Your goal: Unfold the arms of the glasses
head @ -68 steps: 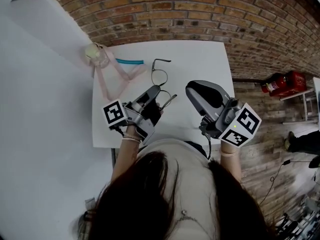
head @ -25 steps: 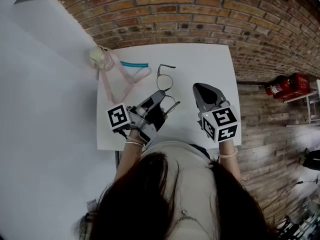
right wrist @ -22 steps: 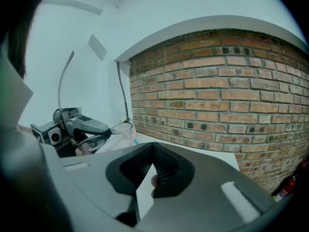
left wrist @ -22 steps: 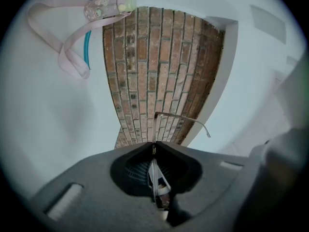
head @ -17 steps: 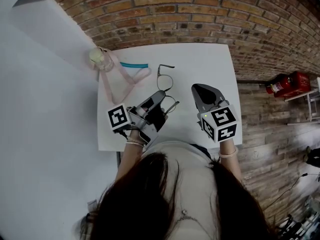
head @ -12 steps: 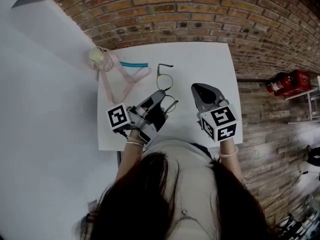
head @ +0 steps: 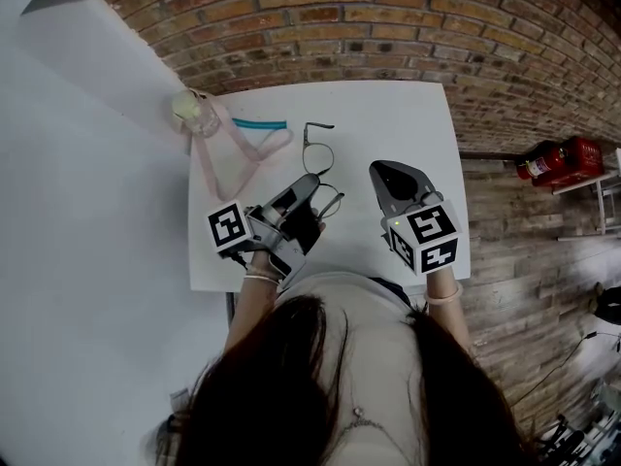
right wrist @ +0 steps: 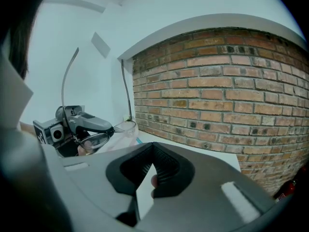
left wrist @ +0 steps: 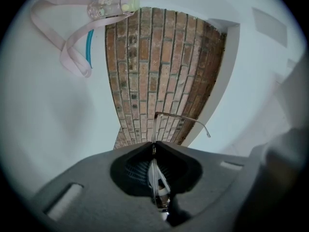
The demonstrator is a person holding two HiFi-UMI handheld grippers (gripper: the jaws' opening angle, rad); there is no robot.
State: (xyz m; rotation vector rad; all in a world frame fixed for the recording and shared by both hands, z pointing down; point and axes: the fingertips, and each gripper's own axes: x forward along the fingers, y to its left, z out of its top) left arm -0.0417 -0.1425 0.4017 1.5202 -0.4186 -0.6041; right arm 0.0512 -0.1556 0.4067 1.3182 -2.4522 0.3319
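Overhead, a person works at a white table set against a brick wall, a hand-held gripper in each hand. The left gripper, at centre-left of the frame, has its jaws pressed together on the near end of the glasses, which sit at the middle of the frame just above that gripper's tip, their far lens reaching toward the wall. That gripper's own view shows the frame edge-on, pinched between the closed jaws, with one thin arm jutting off to the right. The right gripper, at centre-right, is apart from the glasses with bare tabletop between them; its own view shows its jaw tips meeting with nothing clamped between them. From the right gripper view, the glasses appear at lower left in the left gripper's hold, with two slim arms standing out from the frame. At the table's upper left lie a pink strap attached to a small pale bottle, and a teal strip beside them.
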